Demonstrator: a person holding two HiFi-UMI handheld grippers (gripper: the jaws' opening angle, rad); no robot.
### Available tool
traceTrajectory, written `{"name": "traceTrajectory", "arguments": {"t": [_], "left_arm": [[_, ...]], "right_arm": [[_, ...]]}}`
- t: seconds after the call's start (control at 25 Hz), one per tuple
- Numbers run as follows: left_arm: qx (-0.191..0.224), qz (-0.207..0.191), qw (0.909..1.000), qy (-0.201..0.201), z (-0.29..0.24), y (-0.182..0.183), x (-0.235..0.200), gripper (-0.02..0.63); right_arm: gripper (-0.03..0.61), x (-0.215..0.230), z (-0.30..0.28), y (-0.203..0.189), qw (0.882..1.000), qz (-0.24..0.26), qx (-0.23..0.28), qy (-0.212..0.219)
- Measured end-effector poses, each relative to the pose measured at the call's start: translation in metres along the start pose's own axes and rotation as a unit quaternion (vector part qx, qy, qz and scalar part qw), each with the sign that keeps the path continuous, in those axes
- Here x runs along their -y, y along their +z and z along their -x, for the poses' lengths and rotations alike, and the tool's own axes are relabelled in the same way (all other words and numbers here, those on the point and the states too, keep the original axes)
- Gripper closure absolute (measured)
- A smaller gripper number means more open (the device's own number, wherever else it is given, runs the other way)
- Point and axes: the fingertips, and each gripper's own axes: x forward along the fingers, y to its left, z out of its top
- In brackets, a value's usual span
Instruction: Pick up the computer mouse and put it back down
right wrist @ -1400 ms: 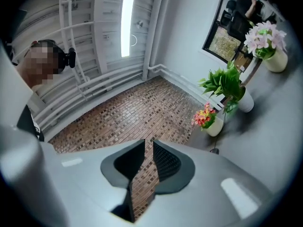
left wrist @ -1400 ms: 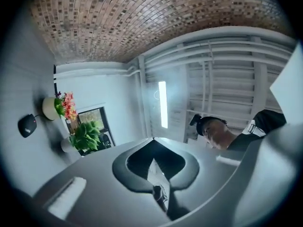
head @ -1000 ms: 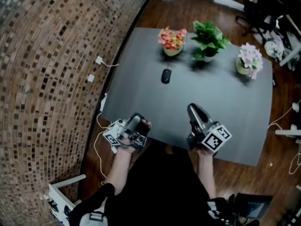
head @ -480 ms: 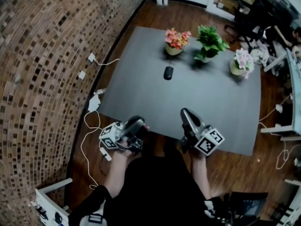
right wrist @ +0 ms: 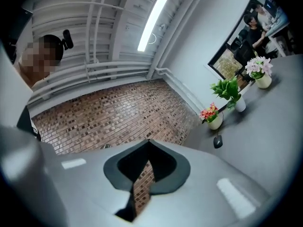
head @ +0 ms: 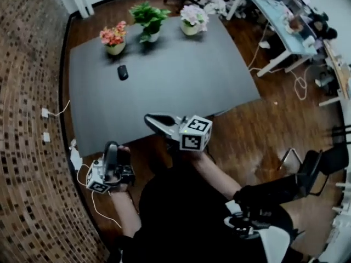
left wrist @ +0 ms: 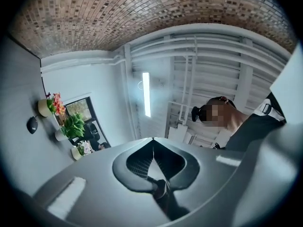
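The black computer mouse [head: 122,72] lies on the grey table [head: 181,75] toward its far left, just in front of the pink-flower pot [head: 114,40]. Neither gripper is near it. My left gripper [head: 111,146] is shut and empty, held off the table's near-left corner over the floor. My right gripper [head: 147,118] hangs over the near table edge with its jaws together and nothing in them. In the left gripper view the mouse [left wrist: 31,124] shows small at the far left. In the right gripper view the mouse [right wrist: 217,141] sits far off at the right.
A green plant [head: 148,18] and a white-flower pot [head: 192,19] stand along the table's far edge. A brick wall [head: 27,70] runs down the left, with cables and sockets [head: 45,114] on the floor. A white desk [head: 279,21] and a black chair [head: 307,174] stand at the right.
The head view has swung round, so the table now sits higher and to the left. Both grippers have drawn back from the table; the left one is now off its corner, over the floor.
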Motion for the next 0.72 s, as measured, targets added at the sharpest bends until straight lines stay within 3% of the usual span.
{"name": "traceTrajectory", "arguments": {"t": [0.32, 0.48, 0.72], "left_arm": [[-0.021, 0.031, 0.9992, -0.011, -0.013, -0.031, 0.033, 0.611], [-0.038, 0.015, 0.9992, -0.006, -0.002, -0.031, 0.039, 0.611], [-0.024, 0.018, 0.9995, 0.004, 0.001, -0.037, 0.05, 0.611]], "right_arm": [[0.578, -0.035, 0.041, -0.001, 0.999, 0.029, 0.009, -0.044], [0.578, -0.043, 0.038, -0.013, 0.998, 0.032, 0.009, -0.043], [0.578, -0.059, 0.044, -0.014, 0.998, 0.051, -0.008, -0.021]]}}
